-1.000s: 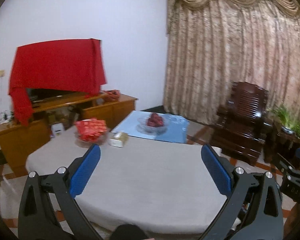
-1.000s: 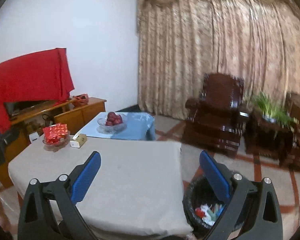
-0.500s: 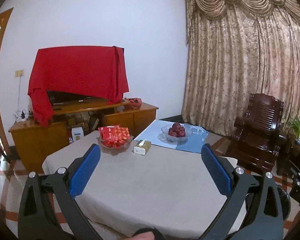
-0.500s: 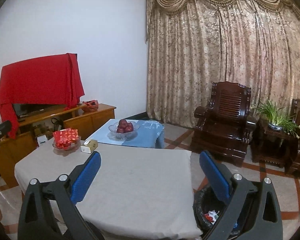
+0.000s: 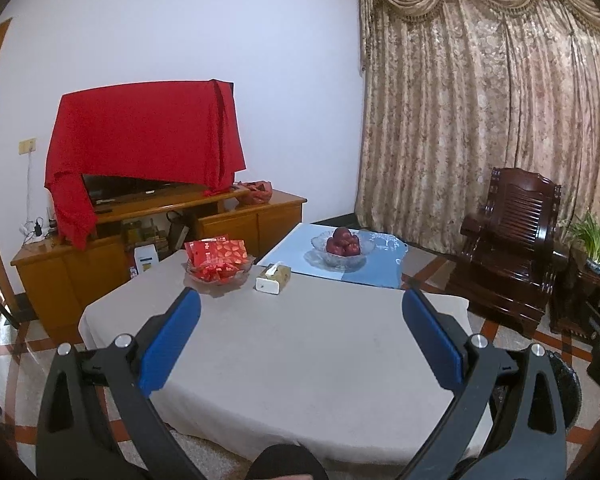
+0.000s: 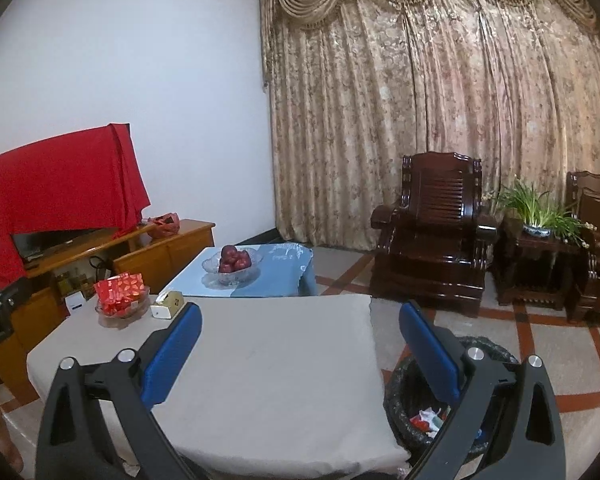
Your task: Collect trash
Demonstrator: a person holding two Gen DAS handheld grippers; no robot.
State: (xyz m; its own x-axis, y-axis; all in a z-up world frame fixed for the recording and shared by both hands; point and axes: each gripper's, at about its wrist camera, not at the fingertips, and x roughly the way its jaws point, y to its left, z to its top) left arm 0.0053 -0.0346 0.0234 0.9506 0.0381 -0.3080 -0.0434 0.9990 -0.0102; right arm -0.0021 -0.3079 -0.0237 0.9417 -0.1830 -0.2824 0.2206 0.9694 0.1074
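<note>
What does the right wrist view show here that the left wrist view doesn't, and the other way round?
Only the right wrist view shows the trash inside the bin beside the table, and a second armchair past the plant. Only the left wrist view shows the wall socket and the whole red cloth. Both show the grey table, the tissue box, the bowl of apples, and that view's own gripper, left gripper and right gripper, with fingers apart and empty.
</note>
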